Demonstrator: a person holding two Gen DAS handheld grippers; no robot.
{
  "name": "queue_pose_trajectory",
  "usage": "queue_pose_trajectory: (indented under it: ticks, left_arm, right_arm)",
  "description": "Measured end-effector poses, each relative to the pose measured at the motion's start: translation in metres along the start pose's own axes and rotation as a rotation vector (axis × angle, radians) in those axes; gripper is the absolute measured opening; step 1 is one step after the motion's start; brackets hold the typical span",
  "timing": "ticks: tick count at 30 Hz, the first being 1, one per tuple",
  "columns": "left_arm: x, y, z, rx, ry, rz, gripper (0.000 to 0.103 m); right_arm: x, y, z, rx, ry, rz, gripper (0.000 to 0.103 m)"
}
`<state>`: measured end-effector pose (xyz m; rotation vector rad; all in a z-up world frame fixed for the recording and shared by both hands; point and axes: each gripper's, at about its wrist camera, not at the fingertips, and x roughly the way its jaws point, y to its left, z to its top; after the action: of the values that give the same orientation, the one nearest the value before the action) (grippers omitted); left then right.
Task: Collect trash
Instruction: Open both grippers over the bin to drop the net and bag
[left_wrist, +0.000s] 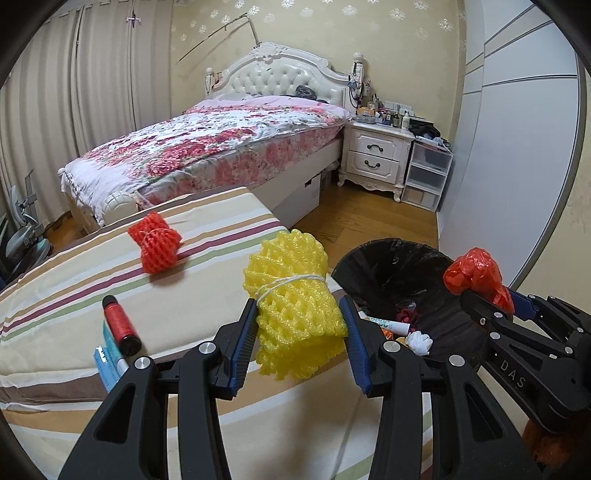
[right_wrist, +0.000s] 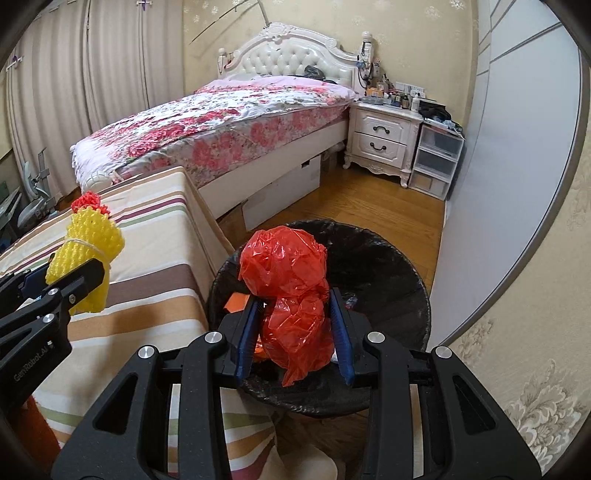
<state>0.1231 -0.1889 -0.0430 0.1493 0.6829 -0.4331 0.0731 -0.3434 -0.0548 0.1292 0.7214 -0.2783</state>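
Note:
My left gripper (left_wrist: 299, 321) is shut on a yellow foam net roll (left_wrist: 295, 295) tied with white string, held over the edge of the striped table (left_wrist: 74, 295). My right gripper (right_wrist: 295, 325) is shut on a crumpled red plastic bag (right_wrist: 288, 280), held above the black-lined trash bin (right_wrist: 388, 266). In the left wrist view the right gripper (left_wrist: 484, 291) with the red bag (left_wrist: 474, 275) hangs over the bin (left_wrist: 391, 266), which holds several scraps. In the right wrist view the left gripper (right_wrist: 70, 277) and its yellow roll (right_wrist: 88, 251) show at the left.
A red foam net (left_wrist: 157, 245), a red thread spool (left_wrist: 120, 323) and blue items (left_wrist: 107, 362) lie on the striped table. Behind stand a floral bed (left_wrist: 207, 147), a white nightstand (left_wrist: 373, 155), plastic drawers (left_wrist: 426, 177) and a wardrobe (left_wrist: 517, 155); wooden floor (right_wrist: 369, 199) surrounds the bin.

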Motion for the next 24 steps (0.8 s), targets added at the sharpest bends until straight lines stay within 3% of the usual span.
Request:
queue_pose_trajectory:
  ticks: [24]
  left_arm:
    - [0.059,-0.063,0.023,0.099,0.038,-0.014,0.045]
  right_arm:
    - [0.037,-0.048,0.011,0.114,0.025,-0.036,0.035]
